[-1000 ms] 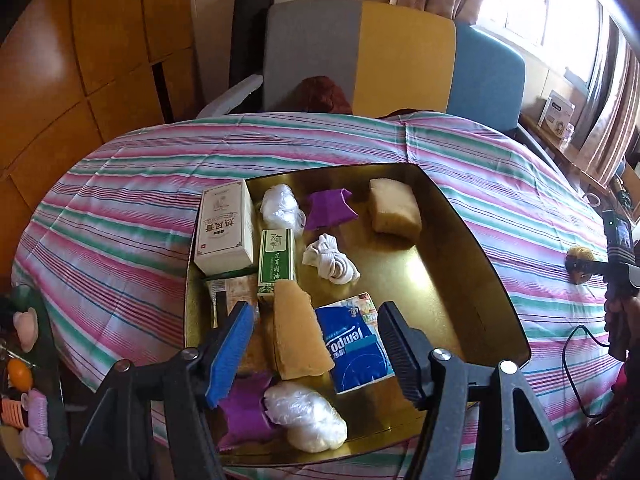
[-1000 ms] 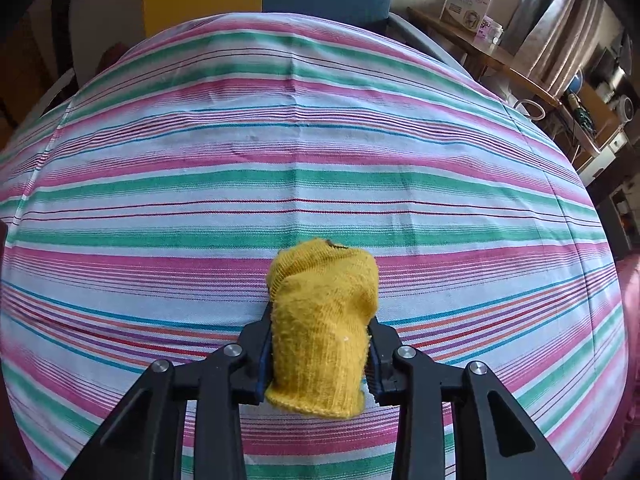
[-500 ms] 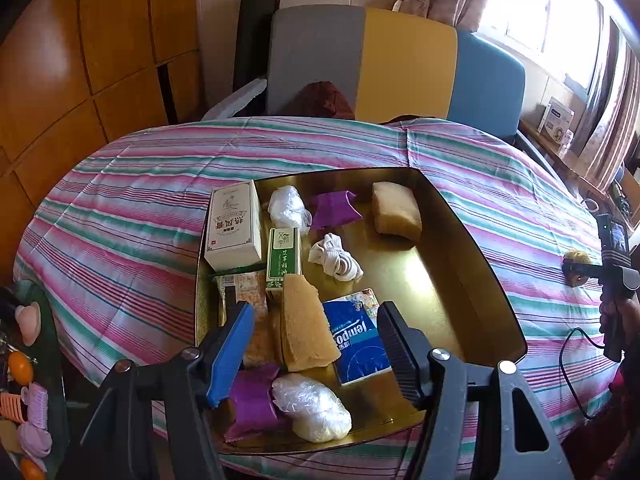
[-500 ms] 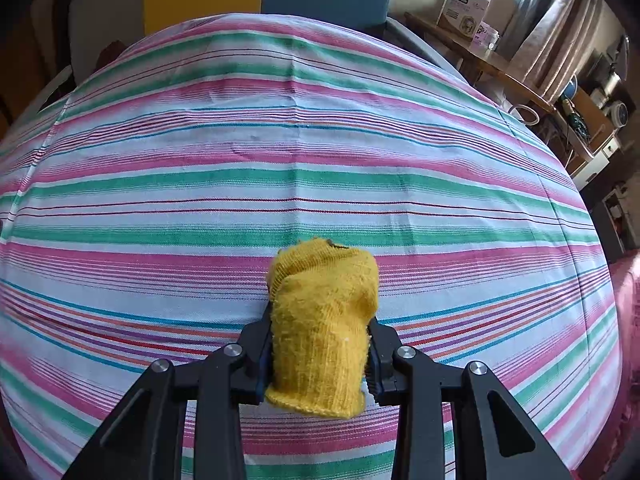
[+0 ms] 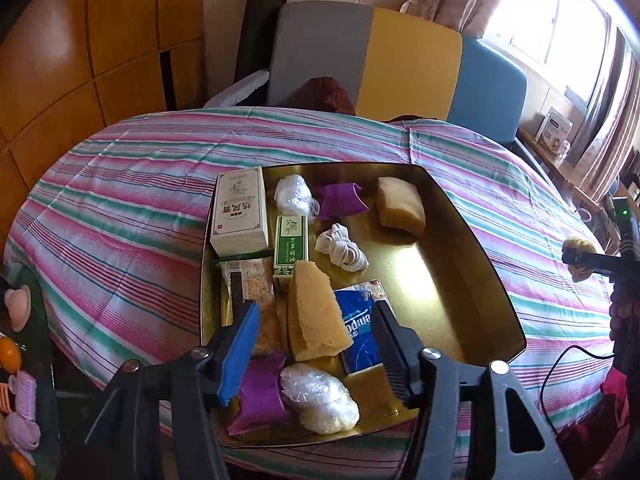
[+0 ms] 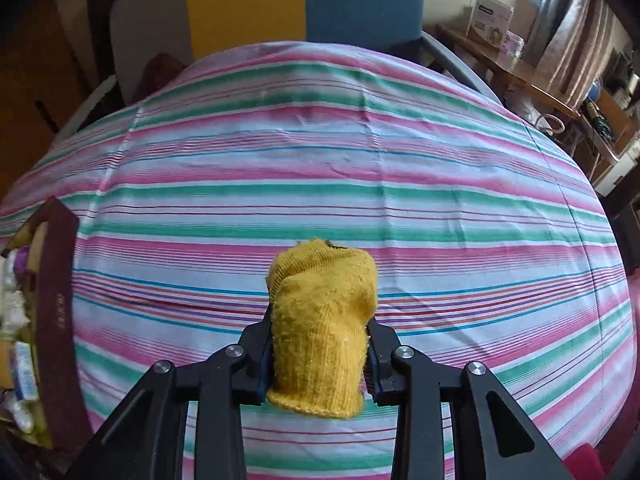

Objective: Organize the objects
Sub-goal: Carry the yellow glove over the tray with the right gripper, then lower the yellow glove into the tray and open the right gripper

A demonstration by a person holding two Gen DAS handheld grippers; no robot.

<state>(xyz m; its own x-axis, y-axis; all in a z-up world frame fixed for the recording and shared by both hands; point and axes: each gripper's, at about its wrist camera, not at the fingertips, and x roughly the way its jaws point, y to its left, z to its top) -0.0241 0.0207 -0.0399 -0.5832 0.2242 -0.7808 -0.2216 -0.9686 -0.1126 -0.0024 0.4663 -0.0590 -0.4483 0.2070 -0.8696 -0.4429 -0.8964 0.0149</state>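
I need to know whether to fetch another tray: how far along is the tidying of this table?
Mostly done, it seems: the gold tray already holds boxes, sponges, bags and a tissue pack. In hand: the right gripper is shut on a yellow sock above the striped tablecloth, beside the tray. The left gripper, whose jaws have just been closing, hangs over the tray gripping nothing. Left: placing the sock; the tray's right side has room.
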